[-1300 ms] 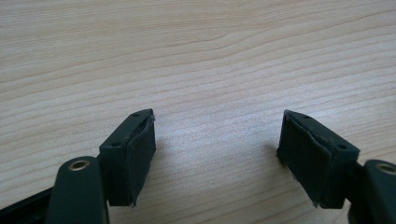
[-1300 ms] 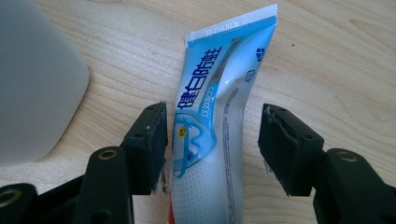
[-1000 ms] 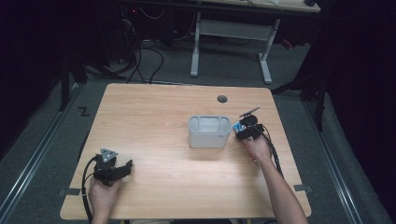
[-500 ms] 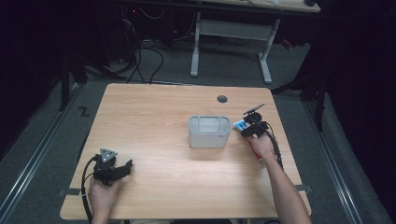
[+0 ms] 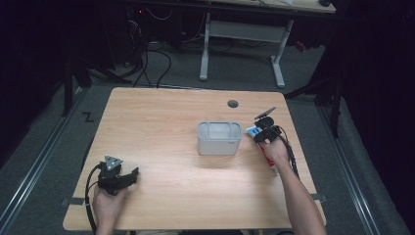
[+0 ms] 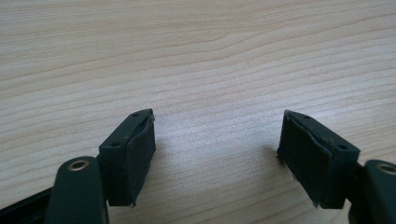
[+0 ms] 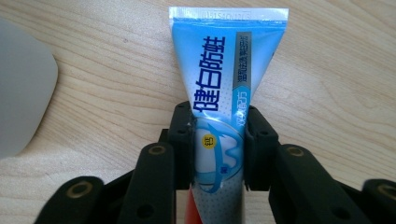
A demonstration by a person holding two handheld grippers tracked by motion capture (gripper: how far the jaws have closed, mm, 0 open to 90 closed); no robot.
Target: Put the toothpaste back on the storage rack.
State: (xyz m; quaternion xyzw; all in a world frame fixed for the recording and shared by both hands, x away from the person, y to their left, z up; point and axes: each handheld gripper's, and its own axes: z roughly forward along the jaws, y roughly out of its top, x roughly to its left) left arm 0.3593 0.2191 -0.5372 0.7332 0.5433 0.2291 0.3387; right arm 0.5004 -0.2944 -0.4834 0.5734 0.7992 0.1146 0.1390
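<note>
Two claws are at work on the wooden tabletop (image 5: 161, 132). The right claw (image 7: 218, 135) has just been closing, and its black pads now press on both sides of a blue and white toothpaste tube (image 7: 224, 79). The tube lies flat on the wood, with its crimped flat end pointing away from the claw; a red part of it shows lower down, between the claw's arms. In the high view the right claw (image 5: 260, 133) is near the right edge of the tabletop, just beside the right side of a grey open container (image 5: 219, 138), and the tube (image 5: 252, 131) shows as a small blue spot between the two. A rounded grey corner of the container (image 7: 21, 102) also appears at the left of the right gripper view, apart from the tube.

The left claw (image 5: 128, 175) rests near the front left corner of the tabletop, well apart from the container. Its jaws stand wide, with bare wood between them in the left gripper view (image 6: 217, 149).
</note>
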